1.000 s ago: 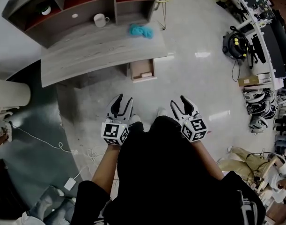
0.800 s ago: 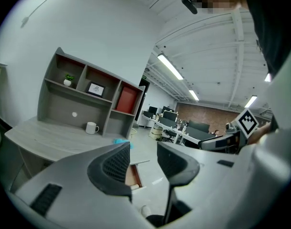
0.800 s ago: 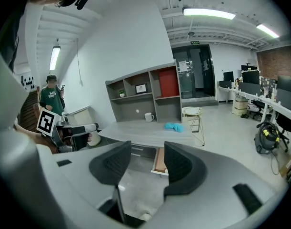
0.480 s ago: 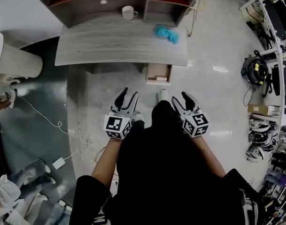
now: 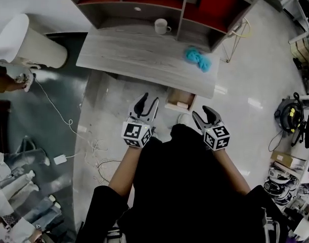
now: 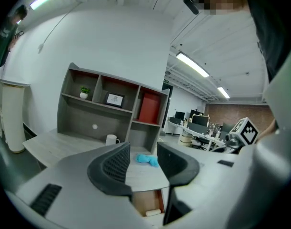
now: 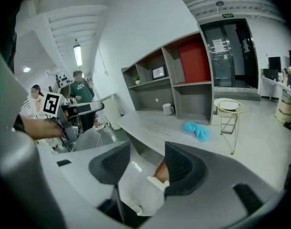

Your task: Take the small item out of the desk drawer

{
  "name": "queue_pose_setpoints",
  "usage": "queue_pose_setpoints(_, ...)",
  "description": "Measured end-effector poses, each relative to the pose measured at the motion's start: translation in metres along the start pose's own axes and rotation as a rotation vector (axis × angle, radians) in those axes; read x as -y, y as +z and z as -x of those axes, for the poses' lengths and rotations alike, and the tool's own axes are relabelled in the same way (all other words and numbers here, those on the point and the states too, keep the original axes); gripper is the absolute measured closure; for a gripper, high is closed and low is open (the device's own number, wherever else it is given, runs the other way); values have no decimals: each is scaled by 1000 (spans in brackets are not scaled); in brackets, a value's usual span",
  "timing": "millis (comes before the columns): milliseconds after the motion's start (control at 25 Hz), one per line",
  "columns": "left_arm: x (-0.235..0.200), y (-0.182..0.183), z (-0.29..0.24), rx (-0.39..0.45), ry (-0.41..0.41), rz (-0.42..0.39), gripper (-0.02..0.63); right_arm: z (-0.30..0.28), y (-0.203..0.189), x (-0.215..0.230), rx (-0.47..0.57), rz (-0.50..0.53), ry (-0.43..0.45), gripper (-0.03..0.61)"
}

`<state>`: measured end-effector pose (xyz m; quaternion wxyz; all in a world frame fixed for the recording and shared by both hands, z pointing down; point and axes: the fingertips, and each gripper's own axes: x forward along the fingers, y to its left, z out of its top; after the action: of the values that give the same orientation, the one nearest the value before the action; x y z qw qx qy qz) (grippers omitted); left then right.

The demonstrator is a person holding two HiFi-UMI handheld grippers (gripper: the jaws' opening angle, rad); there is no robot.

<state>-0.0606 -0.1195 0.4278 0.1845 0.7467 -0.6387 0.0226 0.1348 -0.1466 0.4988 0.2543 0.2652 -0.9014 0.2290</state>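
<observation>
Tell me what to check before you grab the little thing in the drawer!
1. Drawer open: ok.
2. Small item in sight inside it: ok.
3. Left gripper jaws apart, nothing between them: ok.
4. Right gripper jaws apart, nothing between them: ok.
5. A gripper at the item: not ok, both hang short of the drawer.
6. What the item is: cannot tell, too small.
</observation>
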Motion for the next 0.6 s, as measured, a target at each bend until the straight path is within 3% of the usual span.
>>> queue_pose_setpoints(400,20,-10,-39,-12,148,27,457,-34,14,49,-67,100,163,360)
queue_pose_setpoints(600,22,-28,-47,-35,237,68,457,-50,-4,65,-136,137,239,356)
